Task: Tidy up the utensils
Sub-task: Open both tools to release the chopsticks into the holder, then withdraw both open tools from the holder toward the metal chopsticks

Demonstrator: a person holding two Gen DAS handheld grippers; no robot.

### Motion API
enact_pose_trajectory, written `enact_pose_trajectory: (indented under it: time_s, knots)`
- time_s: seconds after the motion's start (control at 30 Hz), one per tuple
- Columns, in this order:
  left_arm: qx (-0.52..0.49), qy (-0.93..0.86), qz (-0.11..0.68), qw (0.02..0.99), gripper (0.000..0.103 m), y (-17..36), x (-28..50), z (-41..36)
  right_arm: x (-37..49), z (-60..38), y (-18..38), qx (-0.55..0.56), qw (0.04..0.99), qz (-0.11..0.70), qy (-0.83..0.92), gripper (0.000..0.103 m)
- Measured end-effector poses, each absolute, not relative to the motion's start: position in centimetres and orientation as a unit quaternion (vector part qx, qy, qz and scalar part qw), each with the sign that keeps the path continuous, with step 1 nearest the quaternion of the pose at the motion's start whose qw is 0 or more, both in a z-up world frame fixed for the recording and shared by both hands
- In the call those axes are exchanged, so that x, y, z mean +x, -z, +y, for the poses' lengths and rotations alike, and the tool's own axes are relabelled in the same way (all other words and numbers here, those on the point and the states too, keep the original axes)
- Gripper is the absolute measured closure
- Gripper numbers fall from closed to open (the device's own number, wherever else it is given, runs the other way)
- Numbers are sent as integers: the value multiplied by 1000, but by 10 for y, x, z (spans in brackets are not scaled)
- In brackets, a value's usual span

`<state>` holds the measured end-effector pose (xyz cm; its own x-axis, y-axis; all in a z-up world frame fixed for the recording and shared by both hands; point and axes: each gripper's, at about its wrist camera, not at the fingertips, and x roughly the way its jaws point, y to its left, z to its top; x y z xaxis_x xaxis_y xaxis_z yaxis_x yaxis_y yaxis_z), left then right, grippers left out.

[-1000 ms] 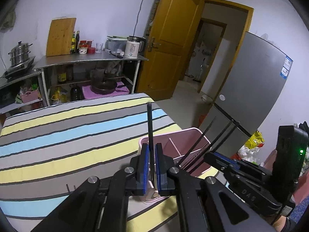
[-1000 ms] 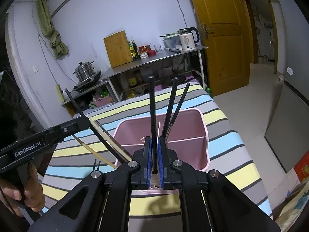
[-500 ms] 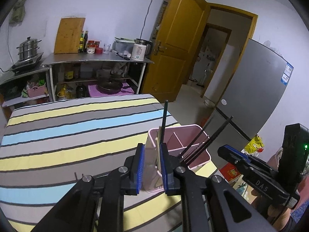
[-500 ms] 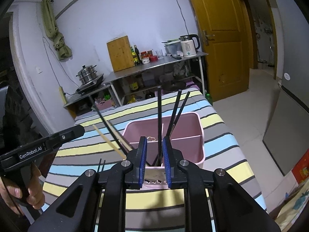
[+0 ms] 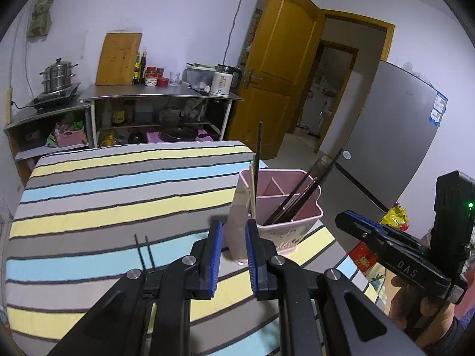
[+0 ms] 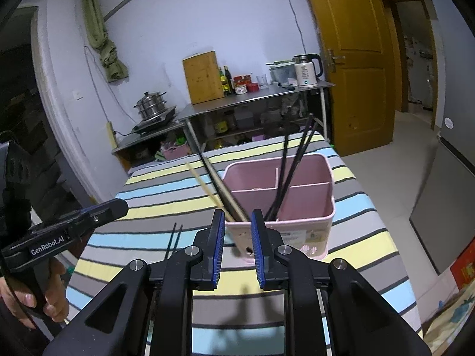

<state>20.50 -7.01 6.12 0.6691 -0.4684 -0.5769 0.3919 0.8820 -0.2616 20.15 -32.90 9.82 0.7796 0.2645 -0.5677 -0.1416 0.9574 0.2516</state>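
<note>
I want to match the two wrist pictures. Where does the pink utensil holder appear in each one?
Left wrist view: the pink utensil holder stands right of centre, just beyond the open left gripper.
Right wrist view: it sits near the centre, beyond the right gripper, whose jaws are opening.
Shared landmark: the white kettle on the steel shelf.

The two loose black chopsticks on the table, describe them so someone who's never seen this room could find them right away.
Start at the striped tablecloth, then find the pink utensil holder near its edge. To the holder's left, the pair of thin black chopsticks lies flat and side by side on the cloth; every other chopstick stands leaning inside the holder.
</note>
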Motion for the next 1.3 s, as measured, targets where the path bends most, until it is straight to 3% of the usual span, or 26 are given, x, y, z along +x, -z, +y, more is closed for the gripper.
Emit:
enact_pose_trajectory:
  time_s: [0.77,1.3]
  knots:
    - [-68,173,370,910,88,-10,183,-22,196,-278,-66,68,917,356,-166,85]
    - [-101,120,443,883,85,72,233,12,218,-245,-23,52,892,407,-192,85]
